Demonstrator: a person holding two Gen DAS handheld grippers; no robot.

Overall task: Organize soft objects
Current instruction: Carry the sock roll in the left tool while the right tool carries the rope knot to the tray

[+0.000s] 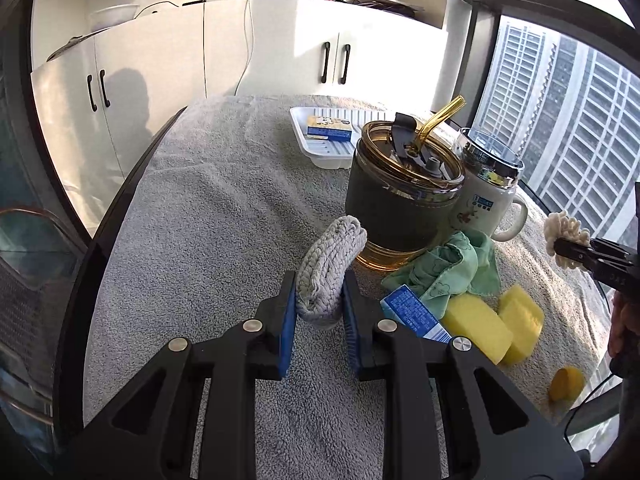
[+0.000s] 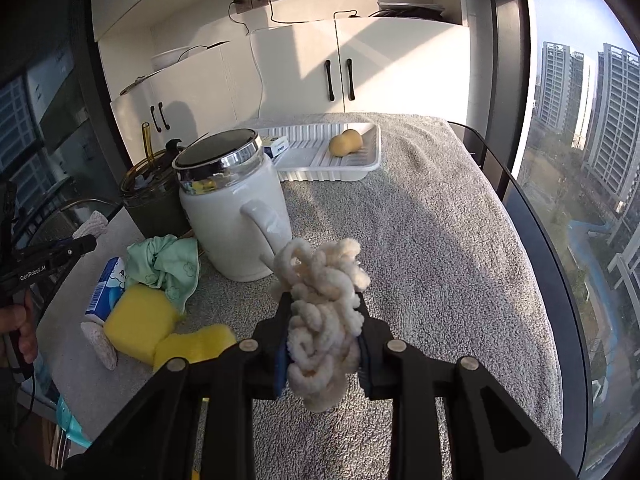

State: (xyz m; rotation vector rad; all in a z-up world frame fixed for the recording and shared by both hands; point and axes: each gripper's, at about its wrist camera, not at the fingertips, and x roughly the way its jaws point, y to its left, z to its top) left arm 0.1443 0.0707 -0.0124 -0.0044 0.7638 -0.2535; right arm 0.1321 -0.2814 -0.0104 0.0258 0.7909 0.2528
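Left claw [image 1: 319,294] pinches round grey woven pad [image 1: 329,266]; right claw [image 2: 323,322] pinches cream fluffy yarn bundle [image 2: 320,320], likely bound for white ribbed tray [image 2: 372,162].

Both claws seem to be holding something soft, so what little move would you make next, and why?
Probably carry the right gripper, shut on the cream fluffy chenille bundle, toward the white ribbed plastic tray: it has open space beside the yellow peanut-shaped sponge.

grey knit pad [image 1: 326,270] | cream scrunchie [image 2: 320,316] | yel sponges [image 1: 478,328] | grn cloth [image 1: 452,268] | wht tray [image 2: 320,170]
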